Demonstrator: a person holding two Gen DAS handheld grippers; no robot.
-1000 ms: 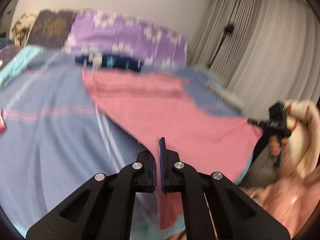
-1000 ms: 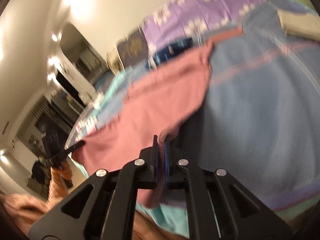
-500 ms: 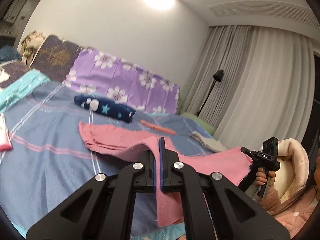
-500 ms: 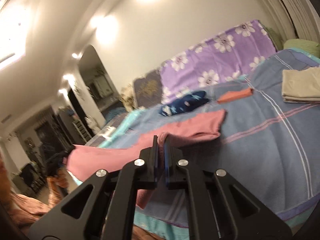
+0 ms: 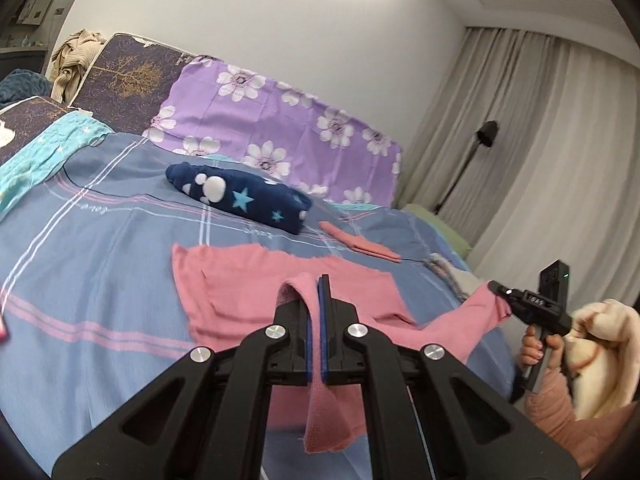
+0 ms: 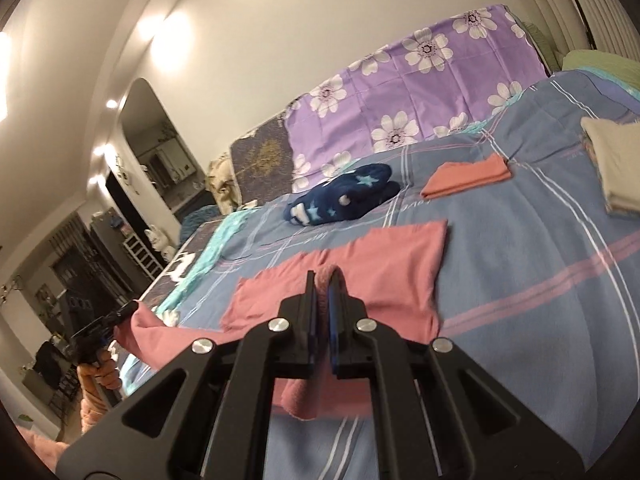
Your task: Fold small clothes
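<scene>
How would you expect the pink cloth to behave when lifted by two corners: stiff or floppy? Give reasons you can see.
Probably floppy: the pink cloth sags between the left gripper and right gripper, and its end droops below the jaws. Likely light, since thin pinches hold it. It seems to crease easily.

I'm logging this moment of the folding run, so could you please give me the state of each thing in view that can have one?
Left claw: shut on the pink garment.
Right claw: shut on the pink garment.
Pink garment: near edge lifted, far part lying on the bedspread.
Navy star-print garment: rolled up, lying on the bedspread.
Orange cloth: folded flat.
Beige cloth: folded.
Bedspread: spread over the bed.
</scene>
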